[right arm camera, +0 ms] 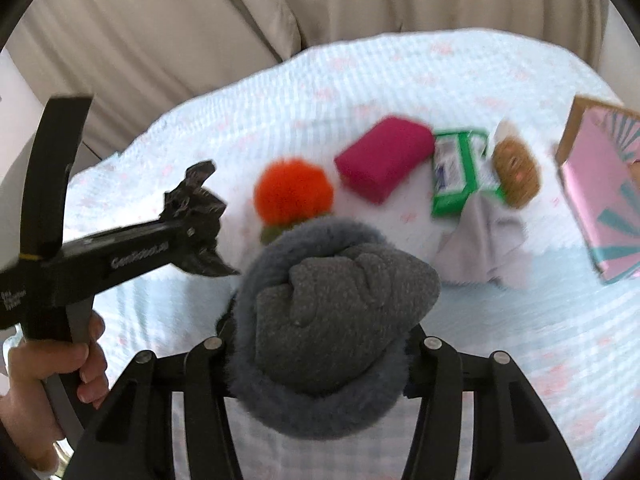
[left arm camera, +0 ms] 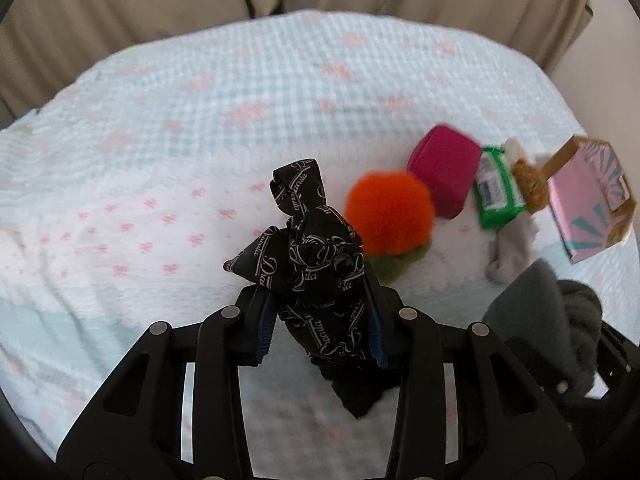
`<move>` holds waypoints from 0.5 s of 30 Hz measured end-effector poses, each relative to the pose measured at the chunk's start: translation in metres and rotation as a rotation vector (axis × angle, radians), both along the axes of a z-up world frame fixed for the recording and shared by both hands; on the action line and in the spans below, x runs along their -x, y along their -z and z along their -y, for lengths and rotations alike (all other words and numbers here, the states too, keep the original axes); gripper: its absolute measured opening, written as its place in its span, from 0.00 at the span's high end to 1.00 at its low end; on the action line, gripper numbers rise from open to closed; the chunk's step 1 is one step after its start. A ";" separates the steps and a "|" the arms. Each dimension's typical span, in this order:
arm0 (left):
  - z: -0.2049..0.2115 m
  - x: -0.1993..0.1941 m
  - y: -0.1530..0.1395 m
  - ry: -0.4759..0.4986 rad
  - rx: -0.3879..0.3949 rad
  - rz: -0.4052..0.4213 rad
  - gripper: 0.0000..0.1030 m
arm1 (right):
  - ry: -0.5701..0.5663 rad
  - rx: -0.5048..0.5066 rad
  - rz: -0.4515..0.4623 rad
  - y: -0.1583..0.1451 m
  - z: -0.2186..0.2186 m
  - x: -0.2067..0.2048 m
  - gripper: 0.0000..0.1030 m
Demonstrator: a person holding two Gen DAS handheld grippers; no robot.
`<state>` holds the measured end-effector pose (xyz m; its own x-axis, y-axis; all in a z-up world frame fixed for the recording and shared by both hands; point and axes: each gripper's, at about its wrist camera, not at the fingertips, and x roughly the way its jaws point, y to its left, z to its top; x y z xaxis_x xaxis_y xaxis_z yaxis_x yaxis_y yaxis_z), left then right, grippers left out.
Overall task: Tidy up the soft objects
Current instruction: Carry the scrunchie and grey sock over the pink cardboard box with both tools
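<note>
My left gripper [left arm camera: 320,320] is shut on a black cloth with white lettering [left arm camera: 308,248], which hangs bunched between its pads above the bed. From the right wrist view the same left gripper [right arm camera: 200,236] shows at the left, gripped by a hand [right arm camera: 52,364], with the black cloth [right arm camera: 196,196] in its tip. My right gripper [right arm camera: 320,344] is shut on a rolled grey fleece-lined sock or slipper [right arm camera: 336,300], also seen at the left view's right edge as the grey sock [left arm camera: 536,316]. On the bed lie an orange pompom [left arm camera: 388,212] [right arm camera: 294,190] and a magenta sponge block [left arm camera: 444,168] [right arm camera: 384,158].
A green tissue pack [left arm camera: 496,188] [right arm camera: 456,172], a brown knitted thing [right arm camera: 516,172], a pale grey cloth [right arm camera: 484,244] and a pink-and-teal box [left arm camera: 588,204] [right arm camera: 604,196] lie to the right on the blue checked bedspread [left arm camera: 160,160]. Beige cushions [right arm camera: 160,40] stand behind.
</note>
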<state>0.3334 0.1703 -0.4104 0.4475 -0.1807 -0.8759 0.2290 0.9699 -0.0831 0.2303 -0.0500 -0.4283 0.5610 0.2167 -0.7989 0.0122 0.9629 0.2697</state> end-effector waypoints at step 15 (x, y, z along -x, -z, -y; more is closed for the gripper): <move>0.063 0.069 -0.190 -0.054 0.050 0.165 0.67 | 0.019 0.033 0.200 -0.180 0.051 0.049 0.52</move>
